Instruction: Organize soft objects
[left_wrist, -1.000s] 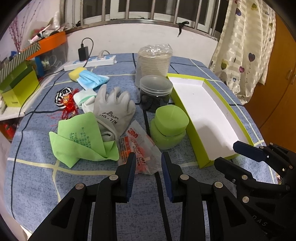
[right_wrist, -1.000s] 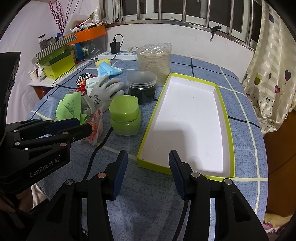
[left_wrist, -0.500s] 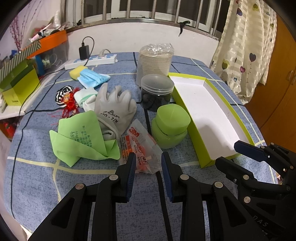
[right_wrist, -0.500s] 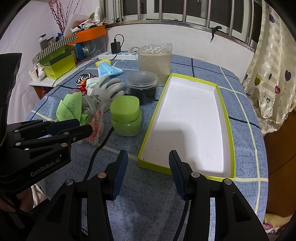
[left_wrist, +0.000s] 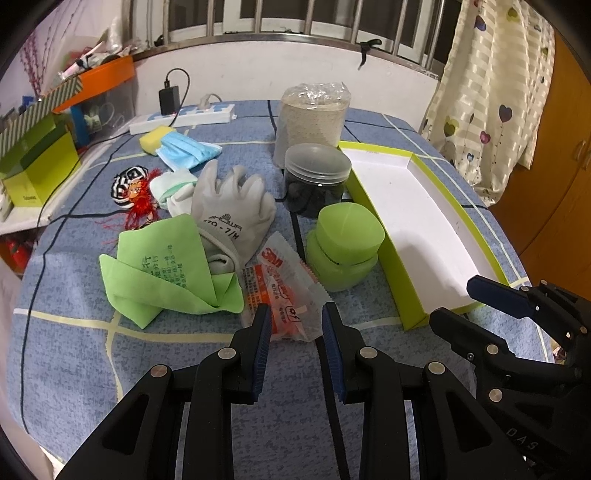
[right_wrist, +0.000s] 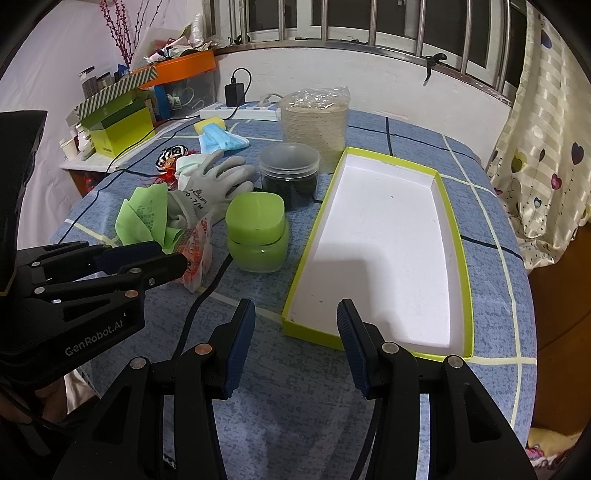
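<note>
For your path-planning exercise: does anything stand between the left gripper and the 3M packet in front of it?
Nothing visible does. The left gripper is open, with the 3M packet lying directly ahead between its fingers; the green jar stands off to the right.

The glove (left_wrist: 232, 206) lies on the cloth (left_wrist: 166, 269); the packet (left_wrist: 284, 291) sits right of both (touching); the box (left_wrist: 421, 221) lies farthest right.

left tongs (left_wrist: 293, 325) parted at earplug packet (left_wrist: 282, 291), grey glove (left_wrist: 229, 210) beyond, green cloth (left_wrist: 166, 269) alongside
</note>
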